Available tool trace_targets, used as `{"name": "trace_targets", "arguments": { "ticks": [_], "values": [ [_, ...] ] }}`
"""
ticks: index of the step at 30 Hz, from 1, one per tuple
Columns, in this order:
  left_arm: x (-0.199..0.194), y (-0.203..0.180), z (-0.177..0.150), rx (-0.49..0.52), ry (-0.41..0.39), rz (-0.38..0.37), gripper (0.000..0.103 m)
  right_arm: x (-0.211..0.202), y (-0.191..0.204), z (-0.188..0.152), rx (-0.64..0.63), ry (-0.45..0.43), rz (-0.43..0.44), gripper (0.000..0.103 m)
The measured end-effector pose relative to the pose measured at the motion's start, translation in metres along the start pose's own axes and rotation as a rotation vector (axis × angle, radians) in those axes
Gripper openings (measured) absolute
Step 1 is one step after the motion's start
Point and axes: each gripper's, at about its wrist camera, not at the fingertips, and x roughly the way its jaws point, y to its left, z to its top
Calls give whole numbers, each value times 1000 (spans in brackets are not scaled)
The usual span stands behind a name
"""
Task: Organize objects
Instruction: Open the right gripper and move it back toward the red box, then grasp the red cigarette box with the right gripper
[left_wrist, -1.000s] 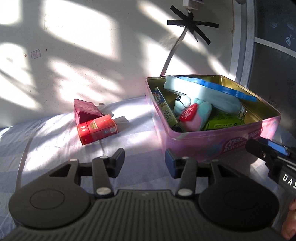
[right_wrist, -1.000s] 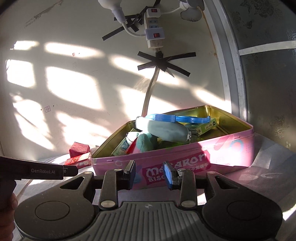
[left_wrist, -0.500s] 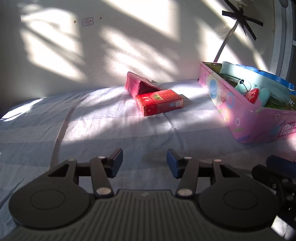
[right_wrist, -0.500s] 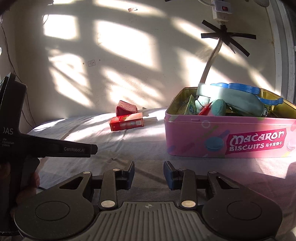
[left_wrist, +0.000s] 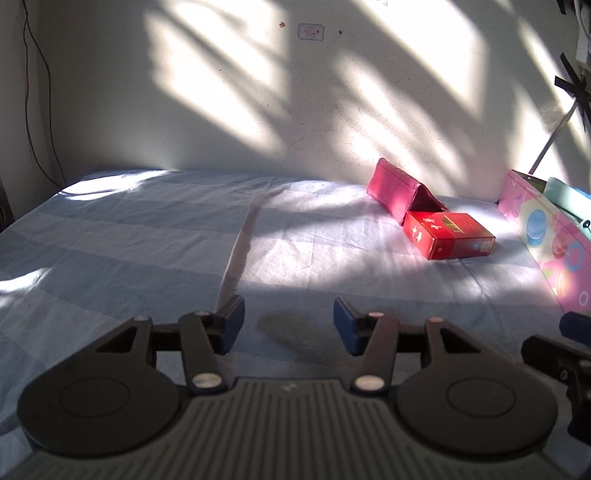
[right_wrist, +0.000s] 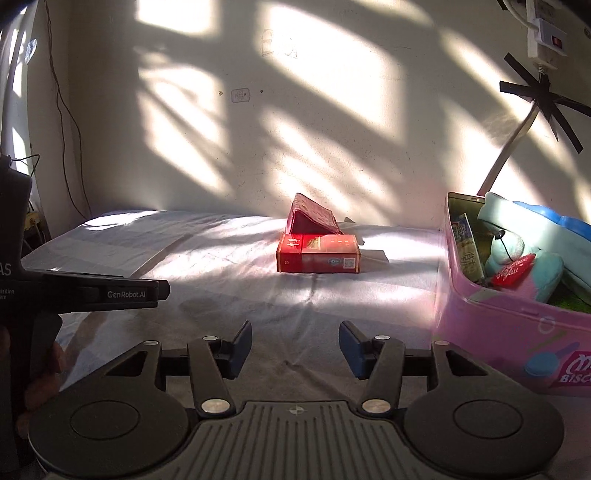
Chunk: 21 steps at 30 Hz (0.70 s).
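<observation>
A red carton (left_wrist: 448, 235) (right_wrist: 318, 253) lies on the blue-grey sheet, with a dark red wallet (left_wrist: 400, 194) (right_wrist: 312, 220) propped just behind it by the wall. A pink biscuit tin (right_wrist: 491, 325) (left_wrist: 546, 236) stands at the right, holding a pale blue plush toy (right_wrist: 524, 254), a blue case and small boxes. My left gripper (left_wrist: 288, 325) is open and empty, low over the sheet, well short and left of the carton. My right gripper (right_wrist: 295, 345) is open and empty, in front of the carton and left of the tin.
The sheet (left_wrist: 147, 240) covers a bed against a sunlit wall (right_wrist: 332, 129). A taped cable (right_wrist: 506, 151) and power strip (right_wrist: 543, 33) hang on the wall above the tin. The left gripper's body (right_wrist: 74, 295) shows at the left of the right wrist view.
Both grippers have swung left and pulled back from the tin. The carton and wallet now sit nearer the middle of the views. Both stay open and empty.
</observation>
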Motion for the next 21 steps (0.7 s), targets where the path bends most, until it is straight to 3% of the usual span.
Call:
{"name": "trace_targets", "arguments": {
  "ticks": [1, 3, 6, 11, 13, 14, 16, 21],
  "values": [
    [1, 5, 1, -23, -3, 2, 56, 9, -1, 7, -9, -11, -7, 70],
    [4, 14, 3, -68, 7, -8, 56, 28, -3, 19, -26, -36, -6, 83],
    [7, 15, 4, -86, 27, -34, 56, 62, -3, 38, -108, -55, -27, 95],
    [9, 10, 4, -56, 28, -59, 58, 118, -11, 56, -140, 26, -93, 96],
    [13, 13, 5, -65, 39, -70, 58, 140, -19, 57, -103, 121, -124, 94],
    [14, 14, 5, -74, 48, -76, 58, 148, -24, 59, -71, 176, -118, 87],
    [17, 17, 6, -94, 59, -87, 59, 145, -33, 58, -11, 172, -75, 86],
    [17, 19, 6, -101, 59, -107, 61, 99, -16, 33, -84, 159, -26, 85]
  ]
}}
